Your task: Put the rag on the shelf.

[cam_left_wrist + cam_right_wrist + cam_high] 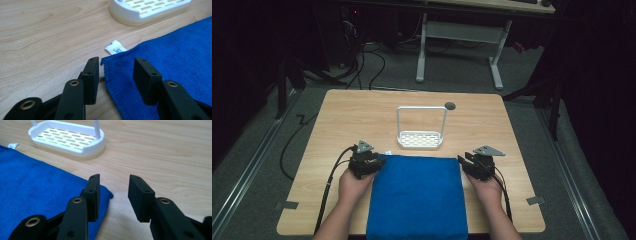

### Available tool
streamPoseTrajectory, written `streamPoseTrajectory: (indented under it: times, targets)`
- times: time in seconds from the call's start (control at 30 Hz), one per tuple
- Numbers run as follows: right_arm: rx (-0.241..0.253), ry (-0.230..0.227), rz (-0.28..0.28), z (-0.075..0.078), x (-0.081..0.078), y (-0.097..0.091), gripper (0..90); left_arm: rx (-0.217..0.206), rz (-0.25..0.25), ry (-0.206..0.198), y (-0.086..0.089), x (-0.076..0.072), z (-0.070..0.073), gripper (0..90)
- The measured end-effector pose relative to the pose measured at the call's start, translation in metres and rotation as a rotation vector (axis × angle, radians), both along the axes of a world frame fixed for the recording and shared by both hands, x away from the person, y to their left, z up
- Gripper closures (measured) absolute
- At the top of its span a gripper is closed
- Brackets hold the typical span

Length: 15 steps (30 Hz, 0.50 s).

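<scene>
So the blue towel is lying flat on the wooden table, folded into a thick rectangle at the near edge, right between the person's two hands. Left gripper sits at the towel's far left corner, jaws partly apart and straddling that corner, one over bare wood, one over the cloth, not pinching it. A little white tag sticks out just past that corner. Right gripper is at the far right corner, jaws also partly open, with the corner just under the left jaw, nothing gripped. Farther back stands a white slotted soap dish with its tall wire handle, near the towel but not touching.
</scene>
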State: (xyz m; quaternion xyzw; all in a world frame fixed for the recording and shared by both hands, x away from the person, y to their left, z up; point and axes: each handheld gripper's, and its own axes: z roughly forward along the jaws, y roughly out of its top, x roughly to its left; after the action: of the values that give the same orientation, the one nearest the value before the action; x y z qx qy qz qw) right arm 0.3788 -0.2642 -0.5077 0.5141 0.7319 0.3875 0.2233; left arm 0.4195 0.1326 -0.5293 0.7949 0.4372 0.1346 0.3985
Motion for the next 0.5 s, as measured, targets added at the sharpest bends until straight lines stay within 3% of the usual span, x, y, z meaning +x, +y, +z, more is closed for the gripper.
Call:
streamPoseTrajectory:
  times: [0.13,0.27,0.5]
  targets:
    - [0.000,0.031,0.012,-0.006,0.007,0.006,62.9,-0.003,0.016,-0.011,0.000,-0.002,0.000,59.1]
    - [-0.004,0.052,0.016,-0.010,0.014,0.009,63.9,-0.016,0.043,0.008,0.003,-0.001,-0.002,61.3]
    - [-0.003,0.070,0.025,-0.013,0.005,0.013,65.8,-0.022,0.031,0.008,0.004,-0.002,-0.002,67.7]
